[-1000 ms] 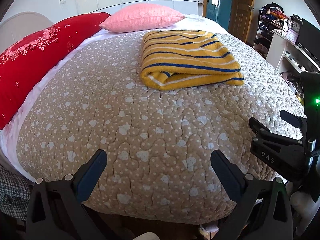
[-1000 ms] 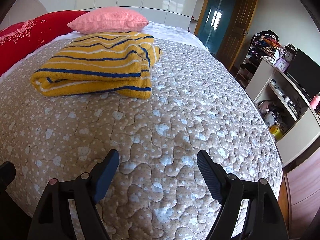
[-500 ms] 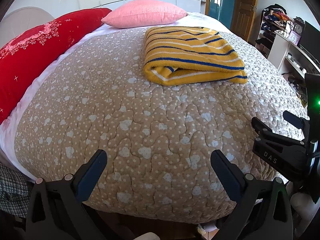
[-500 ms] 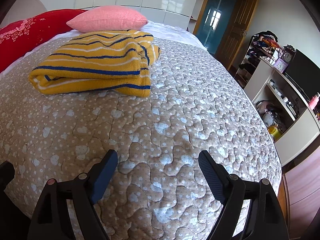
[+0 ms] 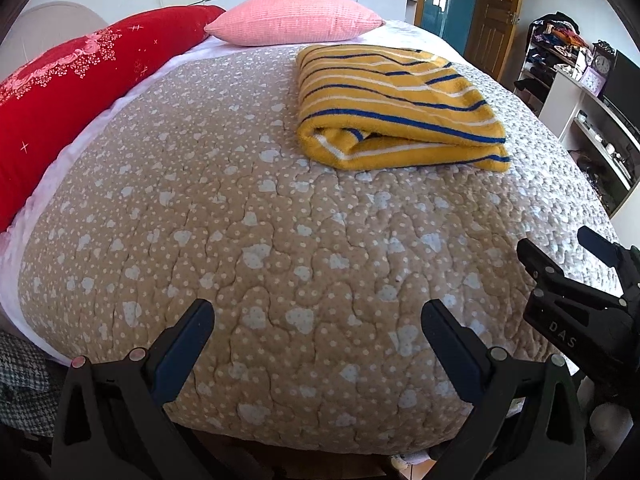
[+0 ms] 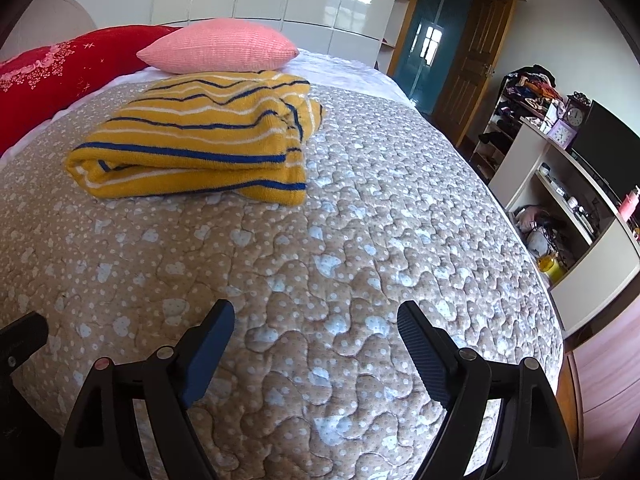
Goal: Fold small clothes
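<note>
We hold the left gripper (image 5: pixel 316 320) low over the near end of the bed, its 2 fingers spread wide with nothing between them, only the quilt (image 5: pixel 280 240) beneath. Our right gripper (image 6: pixel 316 324) hangs the same way: fingers wide apart, empty, above the tan quilt (image 6: pixel 360 260) with its pale blotches and white dots. In the left wrist view, the right gripper's black body (image 5: pixel 576 300) shows at the right edge, beside the bed's near corner.

Farther up the bed lies the yellow sweater (image 5: pixel 396 108), striped in blue and white, folded into a thick rectangle with its layered edge turned toward us. In the right wrist view the yellow sweater (image 6: pixel 200 140) sits left of centre, flat on the quilt and well apart from both grippers. Just behind it rests the pink pillow (image 6: pixel 220 46), and to the left the red pillow (image 5: pixel 80 80) runs along the bed's side.

Past the bed on the right stands a white shelf unit (image 6: pixel 560 200). Its open compartments hold small jars and bottles on the upper shelf, and a heap of soft items with a yellow container lower down; we cannot tell more than that. On its top are 2 clocks (image 6: pixel 568 124) beside a dark screen (image 6: pixel 604 144)
</note>
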Available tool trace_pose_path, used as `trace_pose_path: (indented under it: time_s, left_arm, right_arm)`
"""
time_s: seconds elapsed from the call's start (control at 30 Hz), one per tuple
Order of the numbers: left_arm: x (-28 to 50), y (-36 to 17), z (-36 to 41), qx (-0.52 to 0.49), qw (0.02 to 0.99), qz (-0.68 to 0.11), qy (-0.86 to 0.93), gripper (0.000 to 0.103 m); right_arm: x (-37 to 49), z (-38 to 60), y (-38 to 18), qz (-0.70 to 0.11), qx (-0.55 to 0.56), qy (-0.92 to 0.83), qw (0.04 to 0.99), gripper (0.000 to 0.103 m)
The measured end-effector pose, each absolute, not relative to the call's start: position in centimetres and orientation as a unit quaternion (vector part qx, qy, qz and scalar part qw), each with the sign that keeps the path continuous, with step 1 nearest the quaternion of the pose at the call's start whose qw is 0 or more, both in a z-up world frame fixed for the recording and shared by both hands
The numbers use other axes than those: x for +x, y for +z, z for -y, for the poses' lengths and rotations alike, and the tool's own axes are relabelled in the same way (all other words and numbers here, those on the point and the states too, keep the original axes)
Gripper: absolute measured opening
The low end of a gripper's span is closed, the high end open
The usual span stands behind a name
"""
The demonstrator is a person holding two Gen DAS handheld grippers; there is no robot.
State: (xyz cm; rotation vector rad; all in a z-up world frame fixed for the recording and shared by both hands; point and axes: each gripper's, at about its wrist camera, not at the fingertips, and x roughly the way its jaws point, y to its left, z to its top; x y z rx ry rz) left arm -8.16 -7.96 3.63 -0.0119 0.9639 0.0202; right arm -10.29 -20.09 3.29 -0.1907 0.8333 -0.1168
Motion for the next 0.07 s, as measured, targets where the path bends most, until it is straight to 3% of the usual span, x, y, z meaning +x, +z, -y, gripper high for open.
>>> trace_pose_path:
  time_s: [0.07]
  left_arm:
    - [-8.0,3.48,7.64,-0.012,0.884,-0.466,0.011,0.103]
  right_arm:
    - [-10.16,19.7,3.23,-0.405,-0.098,-0.053,0.908,0.087]
